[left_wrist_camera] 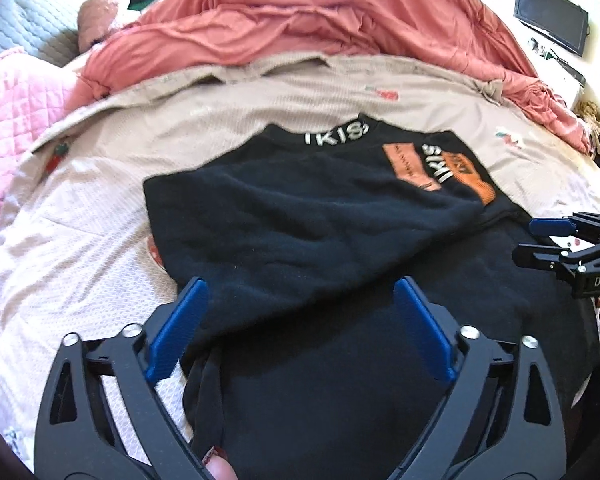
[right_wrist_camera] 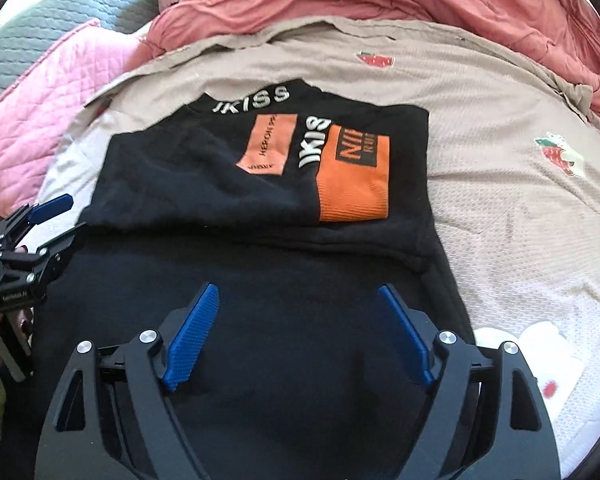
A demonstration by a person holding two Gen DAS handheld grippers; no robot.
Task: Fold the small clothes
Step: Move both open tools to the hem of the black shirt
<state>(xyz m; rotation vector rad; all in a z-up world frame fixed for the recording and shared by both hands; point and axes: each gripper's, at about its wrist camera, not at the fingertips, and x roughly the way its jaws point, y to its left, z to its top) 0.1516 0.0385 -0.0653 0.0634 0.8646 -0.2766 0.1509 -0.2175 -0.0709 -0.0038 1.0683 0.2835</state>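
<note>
Both grippers hover over the bed with their jaws spread wide and nothing between them: the left gripper [left_wrist_camera: 300,292] above the near left part of the garment, the right gripper [right_wrist_camera: 296,292] above its near right part. Under them a beige bedspread [right_wrist_camera: 500,112] with strawberry prints covers the bed, and a salmon duvet [left_wrist_camera: 340,12] is bunched behind it. On the bedspread lies the black sweatshirt [right_wrist_camera: 228,184], released. Its sides seem already folded inward, so the orange patches [right_wrist_camera: 352,176] and the white letters on the collar [right_wrist_camera: 252,98] face up. I judge the fold is partly done; the lower part near the grippers is not yet brought up.
</note>
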